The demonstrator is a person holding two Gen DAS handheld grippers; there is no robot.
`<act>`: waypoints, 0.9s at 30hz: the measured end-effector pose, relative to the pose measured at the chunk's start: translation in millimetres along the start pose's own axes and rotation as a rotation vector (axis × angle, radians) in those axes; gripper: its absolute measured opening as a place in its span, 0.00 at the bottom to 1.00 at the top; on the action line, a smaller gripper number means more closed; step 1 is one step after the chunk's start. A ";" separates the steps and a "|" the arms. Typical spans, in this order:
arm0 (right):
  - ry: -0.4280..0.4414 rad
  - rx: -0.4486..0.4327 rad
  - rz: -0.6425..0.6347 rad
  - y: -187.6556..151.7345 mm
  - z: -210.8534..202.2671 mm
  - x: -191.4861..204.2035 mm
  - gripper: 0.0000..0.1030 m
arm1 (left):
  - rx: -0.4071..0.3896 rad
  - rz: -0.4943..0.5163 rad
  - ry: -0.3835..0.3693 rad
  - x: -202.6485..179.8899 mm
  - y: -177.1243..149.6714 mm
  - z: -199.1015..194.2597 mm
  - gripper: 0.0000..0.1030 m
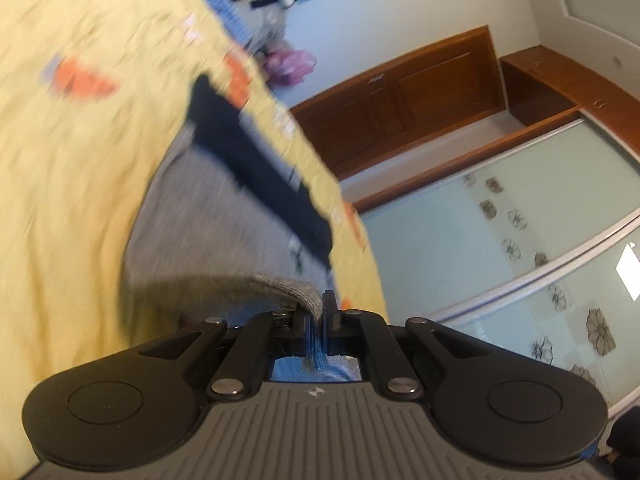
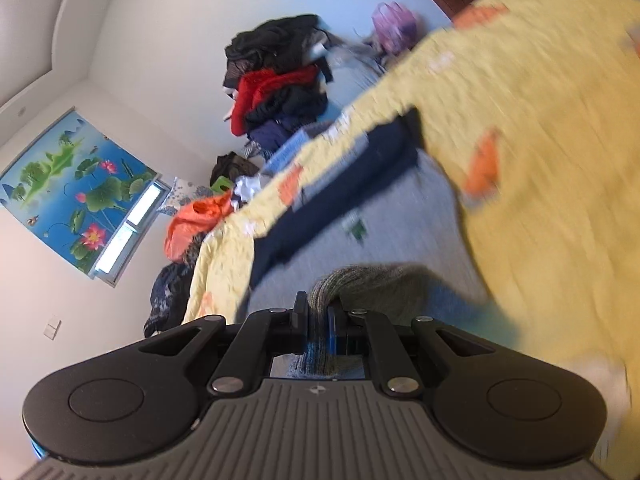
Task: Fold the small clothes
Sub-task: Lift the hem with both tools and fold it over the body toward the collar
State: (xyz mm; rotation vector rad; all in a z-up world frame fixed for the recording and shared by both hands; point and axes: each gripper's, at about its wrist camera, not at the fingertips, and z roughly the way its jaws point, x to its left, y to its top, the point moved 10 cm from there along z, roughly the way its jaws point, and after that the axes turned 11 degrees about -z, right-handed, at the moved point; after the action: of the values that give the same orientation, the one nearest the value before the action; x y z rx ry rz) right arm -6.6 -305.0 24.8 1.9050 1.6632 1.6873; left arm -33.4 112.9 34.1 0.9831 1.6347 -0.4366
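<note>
Bed (image 1: 72,184) with yellow sheet serves as the folding surface. Grey garment (image 1: 208,216) with a dark navy band lies spread on it, near edge lifted at both corners, likely to fold it over. Left hand-held gripper (image 1: 320,312) clenched on grey knit edge. Right hand-held gripper (image 2: 318,314) likewise clamped on the garment (image 2: 400,208). Clothes pile (image 2: 276,80) sits far behind.

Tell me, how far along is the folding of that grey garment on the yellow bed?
Early on. Done: both claws have clamped the grey knit garment at its near edge, the left claw and the right claw each shut on a bunch of it. In hand: that edge is lifted off the yellow bedspread. Left: laying it over, and no folded stack shows; the clothes pile waits.
</note>
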 end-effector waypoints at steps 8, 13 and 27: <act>-0.022 -0.062 0.000 110.4 61.5 -15.0 0.15 | -0.082 -0.015 -0.018 -24.8 112.6 53.8 0.04; -0.056 -0.038 0.018 154.6 128.1 -44.8 0.15 | -0.102 -0.031 0.025 -17.4 176.1 110.0 0.04; -0.143 0.043 0.130 185.0 268.5 -133.0 0.15 | -0.093 -0.086 0.161 40.5 272.1 228.3 0.04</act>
State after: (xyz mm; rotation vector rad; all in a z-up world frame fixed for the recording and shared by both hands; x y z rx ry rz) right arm 338.9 -331.4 -38.4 2.1414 1.5669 1.5272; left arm 320.3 122.0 -17.0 0.9000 1.8311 -0.3432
